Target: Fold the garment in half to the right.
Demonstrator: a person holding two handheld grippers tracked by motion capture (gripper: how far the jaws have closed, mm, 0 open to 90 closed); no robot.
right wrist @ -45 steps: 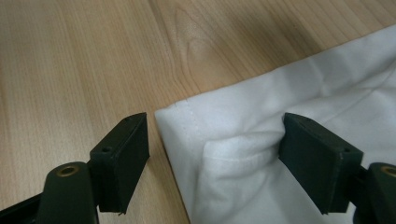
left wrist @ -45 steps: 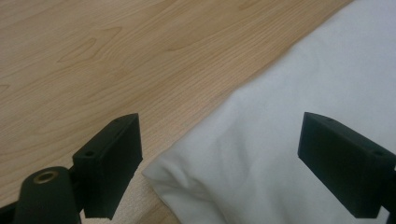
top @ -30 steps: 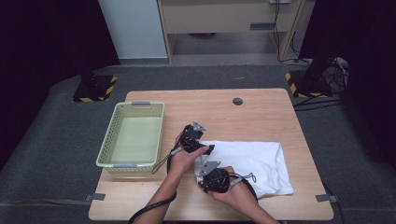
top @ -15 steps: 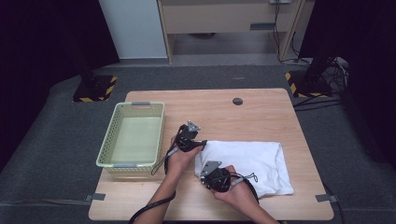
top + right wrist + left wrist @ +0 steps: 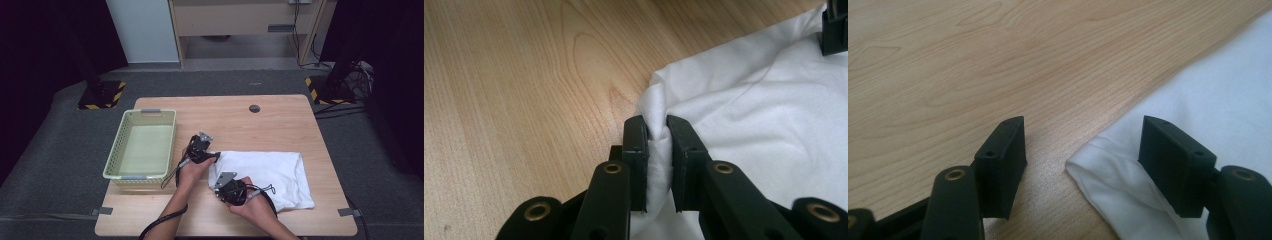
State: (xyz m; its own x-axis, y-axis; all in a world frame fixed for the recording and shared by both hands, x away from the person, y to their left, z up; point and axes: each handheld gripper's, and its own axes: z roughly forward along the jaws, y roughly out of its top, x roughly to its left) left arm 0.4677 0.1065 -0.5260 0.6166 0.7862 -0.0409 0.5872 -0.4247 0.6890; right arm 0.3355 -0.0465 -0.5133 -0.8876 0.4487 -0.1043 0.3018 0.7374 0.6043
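Observation:
A white folded cloth (image 5: 270,172) lies on the right half of the wooden table (image 5: 235,120). My right gripper (image 5: 221,183) is at the cloth's near left corner. In the right gripper view its jaws (image 5: 658,145) have just been closing and are shut on a pinched fold of the cloth (image 5: 764,115). My left gripper (image 5: 215,156) sits low at the far left corner. In the left gripper view its jaws (image 5: 1083,150) have just opened a little. The cloth corner (image 5: 1108,175) lies between them, and neither pad presses on it.
A pale green plastic basket (image 5: 145,145) stands on the left half of the table, close to my left hand. A round dark cable hole (image 5: 254,108) sits near the far edge. Bare wood stretches beyond the cloth and along the near edge.
My left gripper has come down and slightly toward the cloth's far left corner. The right gripper has stayed at the near left corner.

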